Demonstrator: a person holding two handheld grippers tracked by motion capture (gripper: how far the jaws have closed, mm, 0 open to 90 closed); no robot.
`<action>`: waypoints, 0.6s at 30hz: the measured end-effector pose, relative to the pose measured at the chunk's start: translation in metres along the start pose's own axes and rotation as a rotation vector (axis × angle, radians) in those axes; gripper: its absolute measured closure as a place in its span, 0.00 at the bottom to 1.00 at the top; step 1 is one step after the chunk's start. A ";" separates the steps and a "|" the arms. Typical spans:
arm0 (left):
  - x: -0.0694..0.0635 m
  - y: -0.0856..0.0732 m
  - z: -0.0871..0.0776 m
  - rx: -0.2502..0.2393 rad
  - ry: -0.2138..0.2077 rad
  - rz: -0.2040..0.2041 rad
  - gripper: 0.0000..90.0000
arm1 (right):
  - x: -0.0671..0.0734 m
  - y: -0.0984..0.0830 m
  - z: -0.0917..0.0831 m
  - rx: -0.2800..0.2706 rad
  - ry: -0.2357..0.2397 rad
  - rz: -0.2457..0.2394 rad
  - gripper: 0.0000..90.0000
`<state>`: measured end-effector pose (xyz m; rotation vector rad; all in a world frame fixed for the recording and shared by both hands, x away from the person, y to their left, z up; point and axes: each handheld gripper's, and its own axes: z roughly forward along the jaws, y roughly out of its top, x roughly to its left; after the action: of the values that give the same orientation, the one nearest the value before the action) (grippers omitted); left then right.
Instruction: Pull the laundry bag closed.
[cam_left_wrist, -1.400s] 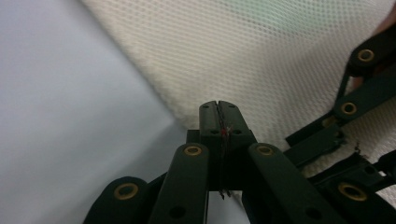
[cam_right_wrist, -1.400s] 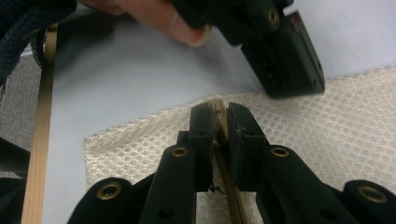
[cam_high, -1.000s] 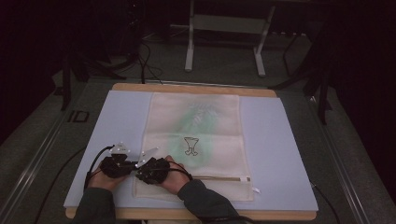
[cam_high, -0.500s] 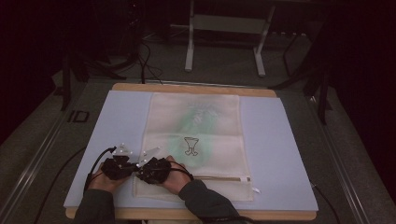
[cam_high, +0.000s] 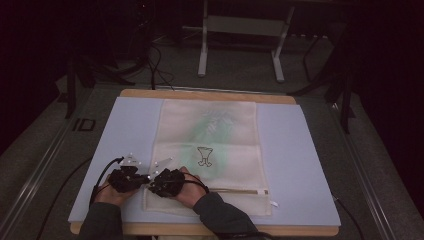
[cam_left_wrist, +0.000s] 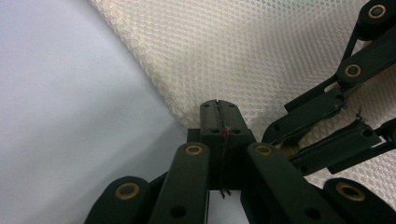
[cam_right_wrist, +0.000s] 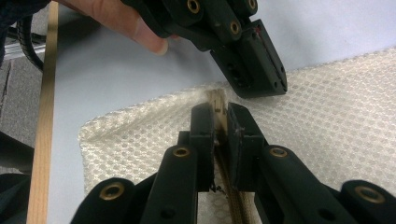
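We are clamping the left gripper (cam_left_wrist: 218, 122) on the mesh bag (cam_high: 207, 145) edge, the right gripper (cam_right_wrist: 220, 122) on its zipper (cam_right_wrist: 236, 205), keeping both grips firm.

— What holds everything up?
— A wooden table (cam_high: 200, 95), covered by a pale blue mat (cam_high: 300, 165).
— And lying on the mat?
— A cream mesh bag (cam_high: 210, 145), flat at the centre, reaching from far edge to near edge.
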<state>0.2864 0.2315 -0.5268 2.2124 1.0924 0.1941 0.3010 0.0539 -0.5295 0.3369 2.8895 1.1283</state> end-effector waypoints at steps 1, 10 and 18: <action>0.000 0.000 0.000 0.000 0.003 0.005 1.00 | 0.000 0.000 0.000 -0.001 -0.001 -0.002 0.91; -0.001 0.000 0.000 0.004 0.007 0.020 1.00 | 0.000 -0.005 -0.005 0.006 -0.008 -0.008 0.91; -0.002 0.000 0.000 0.005 0.010 0.038 1.00 | 0.002 -0.006 -0.008 0.015 -0.019 -0.021 0.91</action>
<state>0.2855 0.2303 -0.5262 2.2399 1.0577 0.2195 0.2971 0.0443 -0.5276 0.3156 2.8797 1.0952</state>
